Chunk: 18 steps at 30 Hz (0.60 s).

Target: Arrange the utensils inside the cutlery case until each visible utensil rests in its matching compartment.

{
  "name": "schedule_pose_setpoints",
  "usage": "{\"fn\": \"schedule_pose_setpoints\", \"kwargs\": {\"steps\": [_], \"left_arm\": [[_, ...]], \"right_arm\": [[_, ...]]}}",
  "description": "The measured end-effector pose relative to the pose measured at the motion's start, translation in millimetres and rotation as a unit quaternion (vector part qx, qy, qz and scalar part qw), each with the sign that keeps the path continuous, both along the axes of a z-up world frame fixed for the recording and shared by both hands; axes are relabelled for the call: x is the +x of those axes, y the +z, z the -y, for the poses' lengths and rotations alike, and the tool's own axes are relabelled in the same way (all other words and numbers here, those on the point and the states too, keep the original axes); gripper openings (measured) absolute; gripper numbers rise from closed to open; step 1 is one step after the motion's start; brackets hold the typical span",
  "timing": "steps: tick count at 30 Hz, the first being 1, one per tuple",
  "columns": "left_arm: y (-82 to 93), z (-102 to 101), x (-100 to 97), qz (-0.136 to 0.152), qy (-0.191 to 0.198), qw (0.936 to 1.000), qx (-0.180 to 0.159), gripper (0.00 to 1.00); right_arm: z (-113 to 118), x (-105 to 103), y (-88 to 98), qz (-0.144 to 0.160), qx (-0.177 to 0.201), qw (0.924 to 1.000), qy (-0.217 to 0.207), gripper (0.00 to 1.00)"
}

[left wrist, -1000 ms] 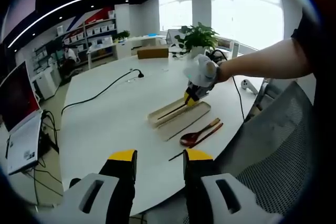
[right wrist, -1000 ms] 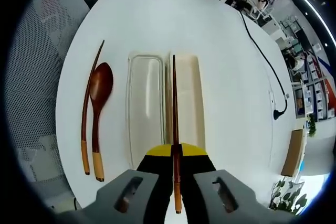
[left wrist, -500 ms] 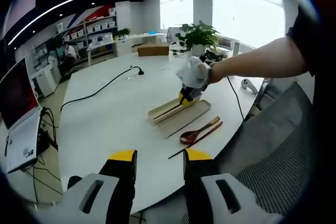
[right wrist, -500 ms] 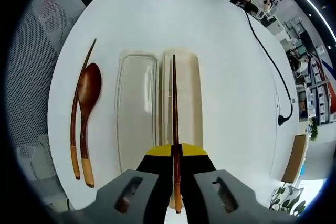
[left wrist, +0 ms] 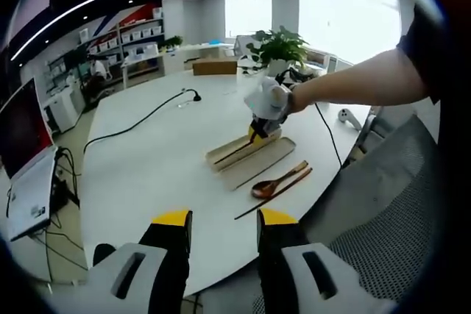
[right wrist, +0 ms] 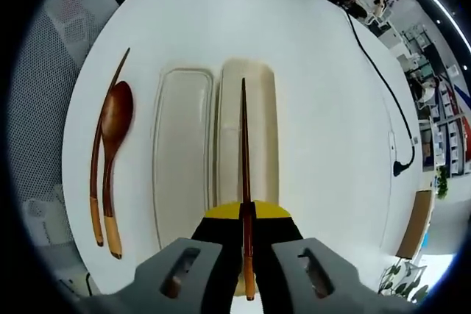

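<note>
My right gripper [right wrist: 246, 215] is shut on a dark wooden chopstick [right wrist: 243, 145], held lengthwise over the cream cutlery case [right wrist: 261, 130]. The case's lid [right wrist: 180, 159] lies open beside it on the left. Left of the lid, a wooden spoon [right wrist: 112, 145] and a second chopstick [right wrist: 99, 159] lie on the white table. In the left gripper view the right gripper [left wrist: 259, 129] hovers at the case [left wrist: 243, 148], with the spoon [left wrist: 276, 182] nearer the table edge. My left gripper [left wrist: 219, 220] is open and empty, well back from the table edge.
The round white table [left wrist: 154, 167] carries a black cable [left wrist: 140, 123] and a potted plant [left wrist: 278, 48] at the far side. A grey mesh chair [left wrist: 383, 204] stands at the right. A person's arm [left wrist: 360, 82] reaches in from the right. Shelves line the back wall.
The right gripper has carried the chopstick a little further over the case, so the case, spoon and other chopstick have slid left in its view. The left gripper stays open.
</note>
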<state>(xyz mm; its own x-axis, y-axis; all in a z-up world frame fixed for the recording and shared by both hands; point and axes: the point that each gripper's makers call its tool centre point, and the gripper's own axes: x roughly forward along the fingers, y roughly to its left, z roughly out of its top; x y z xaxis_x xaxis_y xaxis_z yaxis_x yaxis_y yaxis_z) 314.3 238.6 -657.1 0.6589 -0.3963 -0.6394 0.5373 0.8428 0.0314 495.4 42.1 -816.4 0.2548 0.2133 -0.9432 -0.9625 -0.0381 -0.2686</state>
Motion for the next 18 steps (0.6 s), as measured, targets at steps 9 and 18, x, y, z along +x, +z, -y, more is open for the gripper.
{"fn": "schedule_pose_setpoints", "kwargs": {"steps": [9, 18], "left_arm": [[-2.8, 1.1, -1.2, -0.006, -0.007, 0.9999, 0.008, 0.36], [-1.1, 0.7, -0.6, -0.001, -0.005, 1.0000, 0.007, 0.36]], "right_arm": [[-4.9, 1.4, -2.3, -0.002, 0.002, 1.0000, 0.002, 0.00], [-8.0, 2.6, -7.0, -0.005, -0.003, 1.0000, 0.005, 0.00]]}}
